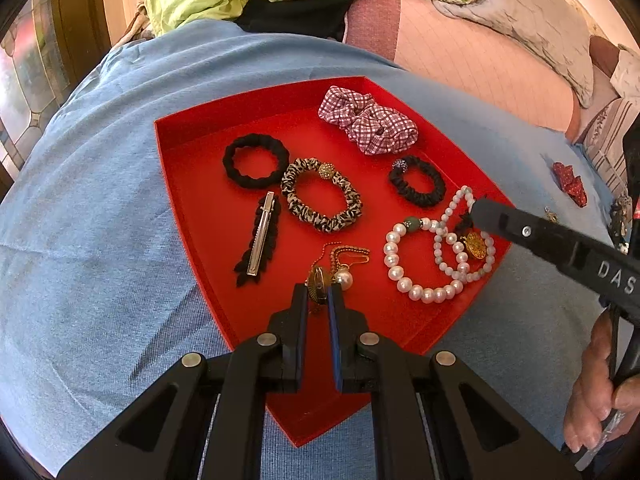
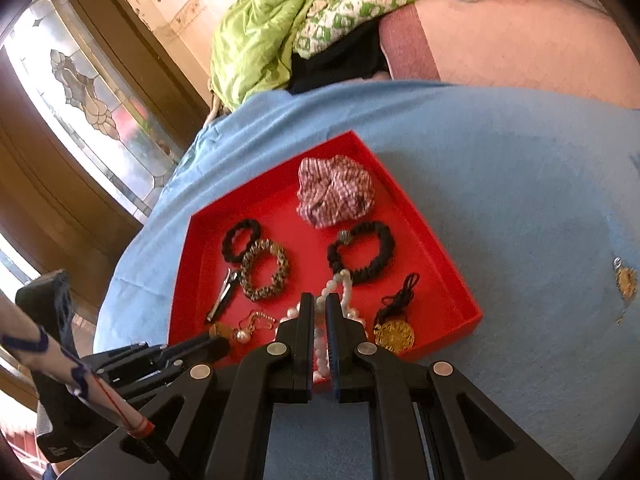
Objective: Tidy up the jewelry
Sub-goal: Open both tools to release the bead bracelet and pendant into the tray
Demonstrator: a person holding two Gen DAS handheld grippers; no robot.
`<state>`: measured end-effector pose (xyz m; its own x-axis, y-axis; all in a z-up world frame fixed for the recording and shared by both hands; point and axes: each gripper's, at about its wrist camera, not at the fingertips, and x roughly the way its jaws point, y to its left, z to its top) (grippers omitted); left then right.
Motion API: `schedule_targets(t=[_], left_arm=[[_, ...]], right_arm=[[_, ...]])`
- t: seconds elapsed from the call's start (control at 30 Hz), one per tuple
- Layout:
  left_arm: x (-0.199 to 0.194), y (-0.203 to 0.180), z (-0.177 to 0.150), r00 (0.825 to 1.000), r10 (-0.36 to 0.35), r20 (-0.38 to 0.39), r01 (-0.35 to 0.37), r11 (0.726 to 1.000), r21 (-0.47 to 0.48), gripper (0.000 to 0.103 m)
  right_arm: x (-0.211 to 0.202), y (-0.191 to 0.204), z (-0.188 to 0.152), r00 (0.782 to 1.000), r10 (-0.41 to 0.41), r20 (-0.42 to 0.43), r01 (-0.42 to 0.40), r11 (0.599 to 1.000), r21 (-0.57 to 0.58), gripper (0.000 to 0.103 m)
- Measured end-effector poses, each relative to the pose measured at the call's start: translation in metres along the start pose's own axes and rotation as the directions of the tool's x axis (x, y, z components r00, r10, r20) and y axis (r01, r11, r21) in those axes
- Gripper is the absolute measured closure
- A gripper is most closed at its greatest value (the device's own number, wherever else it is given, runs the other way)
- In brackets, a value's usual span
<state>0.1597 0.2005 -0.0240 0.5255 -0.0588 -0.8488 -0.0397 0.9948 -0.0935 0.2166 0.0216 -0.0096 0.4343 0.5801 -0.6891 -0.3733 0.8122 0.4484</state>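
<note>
The left tool (image 1: 318,290) is clamped on the gold chain pendant (image 1: 320,276) at the red tray's (image 1: 192,184) near edge. The right tool (image 2: 319,304) is closed over the pearl bracelets (image 1: 420,264). Next move: release the pendant flat, clear of the bracelets.

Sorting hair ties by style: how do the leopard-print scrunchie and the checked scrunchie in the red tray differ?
The leopard-print scrunchie lies open as a ring; the checked scrunchie is bunched up. The leopard-print one carries a gold bead; the checked one shows none. Both are gathered fabric in the red tray.
</note>
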Motion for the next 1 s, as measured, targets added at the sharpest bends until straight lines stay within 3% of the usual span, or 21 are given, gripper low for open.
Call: schedule_targets(t=[0.47, 1.0], left_arm=[[0.002, -0.001, -0.001, 1.0, 0.008, -0.004, -0.008, 1.0, 0.008, 0.093], [0.002, -0.003, -0.001, 1.0, 0.022, -0.001, -0.022, 1.0, 0.015, 0.093]], right_arm=[[0.019, 0.007, -0.013, 0.998, -0.009, -0.063, 0.007, 1.0, -0.025, 0.096], [0.013, 0.01, -0.012, 0.998, -0.007, -0.056, 0.005, 1.0, -0.028, 0.096]])
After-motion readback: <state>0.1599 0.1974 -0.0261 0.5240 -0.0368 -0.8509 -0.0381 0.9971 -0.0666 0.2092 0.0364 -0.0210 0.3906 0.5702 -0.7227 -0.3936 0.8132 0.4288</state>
